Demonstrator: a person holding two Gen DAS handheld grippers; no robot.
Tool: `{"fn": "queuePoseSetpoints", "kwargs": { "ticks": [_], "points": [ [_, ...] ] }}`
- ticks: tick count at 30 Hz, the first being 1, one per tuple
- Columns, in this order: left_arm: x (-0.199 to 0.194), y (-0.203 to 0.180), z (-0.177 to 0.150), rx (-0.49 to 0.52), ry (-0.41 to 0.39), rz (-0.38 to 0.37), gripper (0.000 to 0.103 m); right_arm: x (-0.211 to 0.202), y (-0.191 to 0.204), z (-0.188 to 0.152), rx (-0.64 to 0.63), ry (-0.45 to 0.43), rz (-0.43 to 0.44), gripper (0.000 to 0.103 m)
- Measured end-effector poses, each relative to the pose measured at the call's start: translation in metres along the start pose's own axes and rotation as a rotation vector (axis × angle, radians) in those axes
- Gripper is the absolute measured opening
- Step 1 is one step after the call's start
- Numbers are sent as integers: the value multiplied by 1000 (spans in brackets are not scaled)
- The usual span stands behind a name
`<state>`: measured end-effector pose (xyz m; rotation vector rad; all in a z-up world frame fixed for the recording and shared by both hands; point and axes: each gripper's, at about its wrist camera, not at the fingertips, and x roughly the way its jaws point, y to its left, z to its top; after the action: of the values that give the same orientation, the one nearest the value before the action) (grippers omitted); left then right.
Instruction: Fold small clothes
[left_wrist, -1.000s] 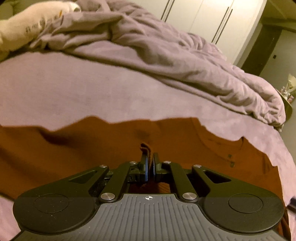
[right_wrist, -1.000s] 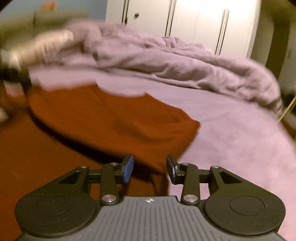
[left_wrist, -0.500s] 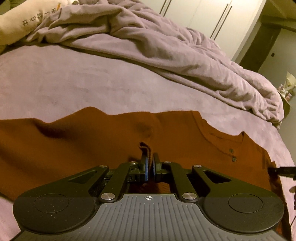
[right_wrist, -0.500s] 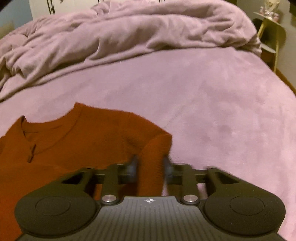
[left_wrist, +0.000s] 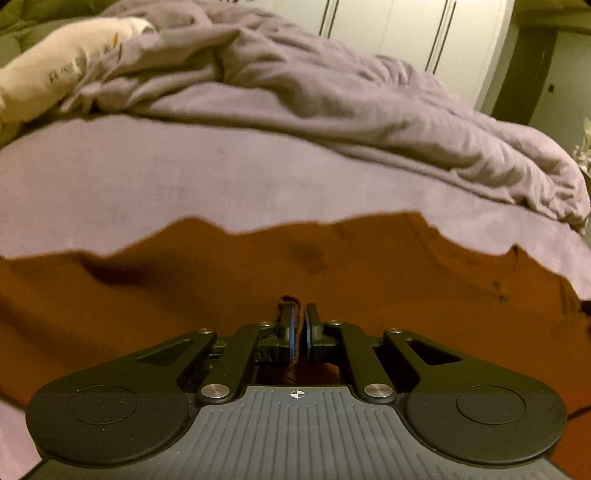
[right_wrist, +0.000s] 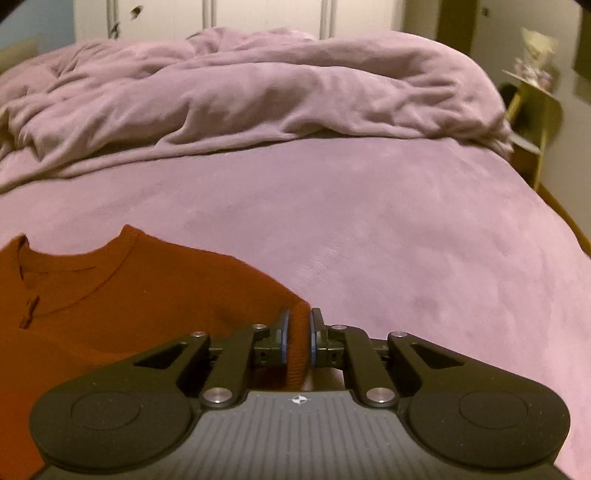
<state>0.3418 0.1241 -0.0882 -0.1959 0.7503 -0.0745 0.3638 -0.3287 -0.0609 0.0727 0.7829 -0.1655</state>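
Observation:
A rust-orange long-sleeved shirt (left_wrist: 221, 280) lies spread on the purple bed sheet (left_wrist: 184, 177). My left gripper (left_wrist: 297, 314) is shut on a small pinch of its fabric, which pokes up between the pads. In the right wrist view the shirt (right_wrist: 129, 295) shows its round neckline and button placket at the left. My right gripper (right_wrist: 297, 317) sits at the shirt's right-hand corner, its jaws closing, with a ribbed fold of the fabric squeezed between the blue pads.
A crumpled purple duvet (left_wrist: 332, 103) is heaped across the far side of the bed, with a cream pillow (left_wrist: 55, 81) at the far left. White wardrobe doors (left_wrist: 388, 29) stand behind. A yellow-green side stand (right_wrist: 532, 107) is beside the bed at the right.
My right gripper swung right from the middle of the shirt to its corner, and its jaws came together on the fabric there. The left gripper kept its pinch and barely moved.

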Motion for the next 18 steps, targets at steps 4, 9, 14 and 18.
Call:
{"fn": "queuePoseSetpoints", "kwargs": {
  "ticks": [4,9,14,18],
  "points": [
    [-3,7,-3,-33,-2,-26,8,-47,-5,-19,33,-45,108,9],
    [-2,5,-1,-74,28,-42,11,-87,12,-62,-32,6,242,9],
    [-12,-7,-5,-5,32,-21,42,-91,39,-99,-257,-21,153,8],
    [-25,0,-6,-35,34,-36,53,-88,42,-97,-327,-44,-30,8]
  ]
}}
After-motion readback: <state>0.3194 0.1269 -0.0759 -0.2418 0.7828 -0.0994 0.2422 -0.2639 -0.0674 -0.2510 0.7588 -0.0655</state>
